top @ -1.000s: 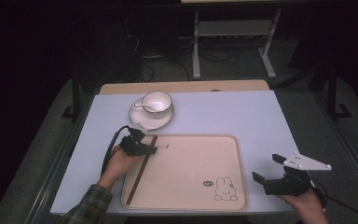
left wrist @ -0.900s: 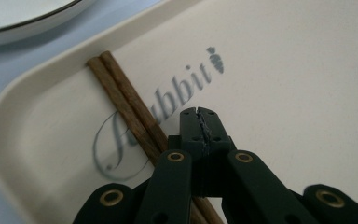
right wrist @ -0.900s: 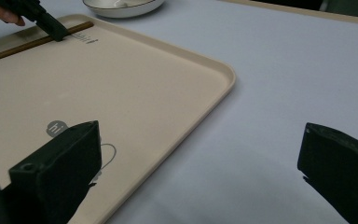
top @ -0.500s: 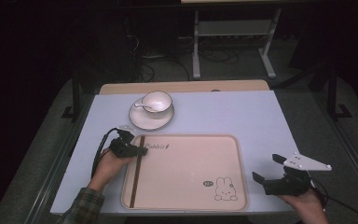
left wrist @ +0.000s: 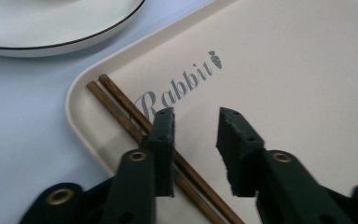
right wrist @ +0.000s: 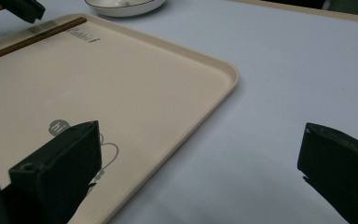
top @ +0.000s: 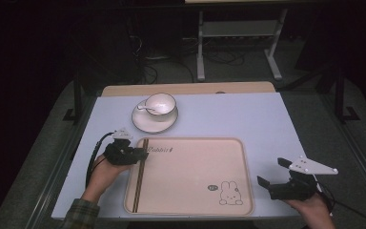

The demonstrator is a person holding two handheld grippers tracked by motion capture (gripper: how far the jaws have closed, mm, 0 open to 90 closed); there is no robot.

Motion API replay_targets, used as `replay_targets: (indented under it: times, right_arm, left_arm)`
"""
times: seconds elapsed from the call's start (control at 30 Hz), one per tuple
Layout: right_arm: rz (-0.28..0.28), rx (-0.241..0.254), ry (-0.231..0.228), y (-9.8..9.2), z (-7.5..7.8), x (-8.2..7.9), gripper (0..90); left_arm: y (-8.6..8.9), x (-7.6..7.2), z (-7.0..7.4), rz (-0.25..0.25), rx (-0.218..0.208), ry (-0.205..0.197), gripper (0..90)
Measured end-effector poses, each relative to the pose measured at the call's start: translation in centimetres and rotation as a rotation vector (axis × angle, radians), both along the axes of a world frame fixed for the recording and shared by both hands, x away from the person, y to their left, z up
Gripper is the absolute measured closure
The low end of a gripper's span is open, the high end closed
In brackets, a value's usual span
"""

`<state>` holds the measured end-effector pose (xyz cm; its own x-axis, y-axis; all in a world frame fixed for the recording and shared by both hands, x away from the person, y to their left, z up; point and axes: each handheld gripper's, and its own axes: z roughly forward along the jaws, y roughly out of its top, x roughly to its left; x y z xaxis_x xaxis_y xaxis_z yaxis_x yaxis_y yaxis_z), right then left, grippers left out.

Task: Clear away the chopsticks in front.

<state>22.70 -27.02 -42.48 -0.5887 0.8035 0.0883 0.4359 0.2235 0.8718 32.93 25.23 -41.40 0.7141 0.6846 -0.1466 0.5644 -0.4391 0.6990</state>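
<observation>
Chopsticks in tray; spoon in cup; left gripper just opening, empty; right gripper spread.

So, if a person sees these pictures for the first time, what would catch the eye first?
Probably the beige tray in the middle of the pale table, with its rabbit drawing and two brown chopsticks lying along its left edge. The left hand-held gripper, whose jaws have just been opening, stands above them holding nothing. Behind the tray, a white cup sits on a saucer.
</observation>
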Motion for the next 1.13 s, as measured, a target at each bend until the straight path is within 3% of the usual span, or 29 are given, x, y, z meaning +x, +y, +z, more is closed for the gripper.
replay_targets:
  times: [0.27, 0.63, 0.8, 0.93, 1.13]
  right_arm:
    - [0.011, 0.000, -0.001, 0.3, 0.1, 0.2, 0.0]
    - [0.043, 0.011, -0.008, 0.8, 0.1, 0.5, 0.0]
    - [0.054, 0.008, -0.009, 0.9, 0.1, 0.5, 0.0]
    - [0.057, 0.006, -0.007, 0.9, 0.1, 0.5, 0.0]
    - [0.054, 0.013, -0.009, 0.8, 0.1, 0.5, 0.0]
  left_arm:
    - [2.2, -2.9, 0.3, 0.037, -0.026, -0.059, 39.6]
    - [5.0, -6.1, -0.6, 0.057, -0.042, -0.117, 18.4]
    - [6.1, -6.9, -0.9, 0.080, -0.050, -0.132, 16.8]
    - [6.2, -6.8, -0.7, 0.085, -0.064, -0.148, 16.8]
    - [6.2, -6.7, -0.9, 0.081, -0.051, -0.152, 16.8]
